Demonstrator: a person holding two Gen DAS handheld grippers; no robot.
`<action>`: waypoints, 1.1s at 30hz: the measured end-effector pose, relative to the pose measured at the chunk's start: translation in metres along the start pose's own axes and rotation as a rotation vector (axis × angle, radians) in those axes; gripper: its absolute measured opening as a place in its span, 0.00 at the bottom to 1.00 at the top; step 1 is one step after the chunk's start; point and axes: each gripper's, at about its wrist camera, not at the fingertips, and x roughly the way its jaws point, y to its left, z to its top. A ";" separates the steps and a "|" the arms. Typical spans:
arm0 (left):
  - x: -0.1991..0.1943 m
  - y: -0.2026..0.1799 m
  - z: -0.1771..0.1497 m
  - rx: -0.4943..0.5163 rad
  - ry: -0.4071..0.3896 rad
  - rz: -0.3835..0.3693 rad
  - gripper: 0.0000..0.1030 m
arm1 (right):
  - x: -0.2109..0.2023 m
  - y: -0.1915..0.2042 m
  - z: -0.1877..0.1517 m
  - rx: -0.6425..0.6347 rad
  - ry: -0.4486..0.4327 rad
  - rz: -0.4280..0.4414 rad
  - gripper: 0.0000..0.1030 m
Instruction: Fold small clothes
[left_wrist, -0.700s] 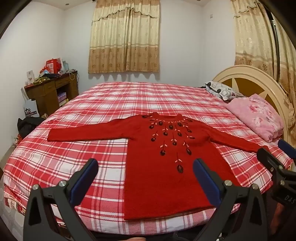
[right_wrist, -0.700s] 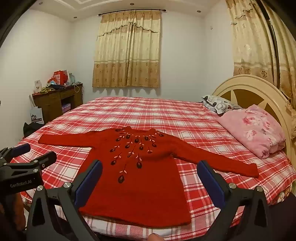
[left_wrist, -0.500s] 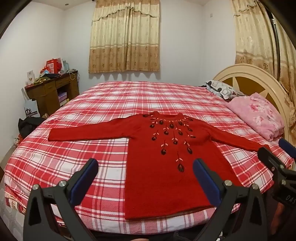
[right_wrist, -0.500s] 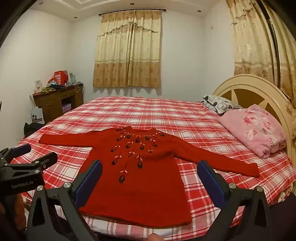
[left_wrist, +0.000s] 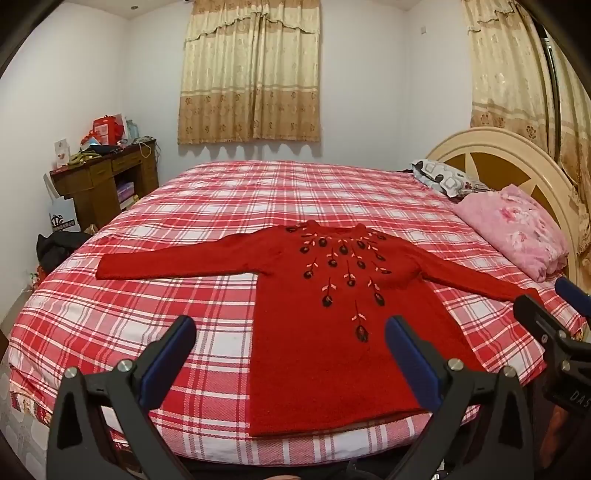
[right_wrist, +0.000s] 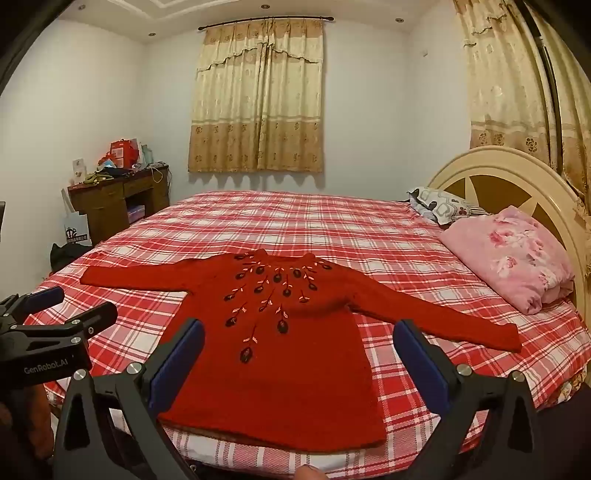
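1. Two black grippers with blue pads are seen: the left gripper (left_wrist: 288, 354) and the right gripper (right_wrist: 299, 358), each with its jaws spread wide apart and nothing held between them.
2. A red knitted sweater with dark embroidered flowers (left_wrist: 332, 332) (right_wrist: 280, 354) is laid flat, front up, on the bed covered with a red-and-white plaid sheet (left_wrist: 258, 206) (right_wrist: 295, 221), its hem near the bed's closest edge and both sleeves stretched outward.
3. Both grippers are held above the near edge of the bed, apart from the sweater.
4. A folded pink floral blanket (left_wrist: 517, 229) (right_wrist: 513, 254) is placed by the cream round headboard (left_wrist: 495, 147), well apart from the sweater.
5. A dark wooden surface (right_wrist: 118, 199) is stood against the left wall.
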 end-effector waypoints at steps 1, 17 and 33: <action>0.000 0.000 0.000 -0.001 0.001 -0.001 1.00 | 0.000 0.001 0.000 0.001 0.000 -0.001 0.99; 0.001 -0.001 -0.004 -0.002 0.009 -0.001 1.00 | -0.001 0.002 0.000 0.003 0.006 0.006 0.99; 0.001 -0.001 -0.004 -0.003 0.017 -0.001 1.00 | -0.002 0.004 -0.002 0.003 0.009 0.008 0.99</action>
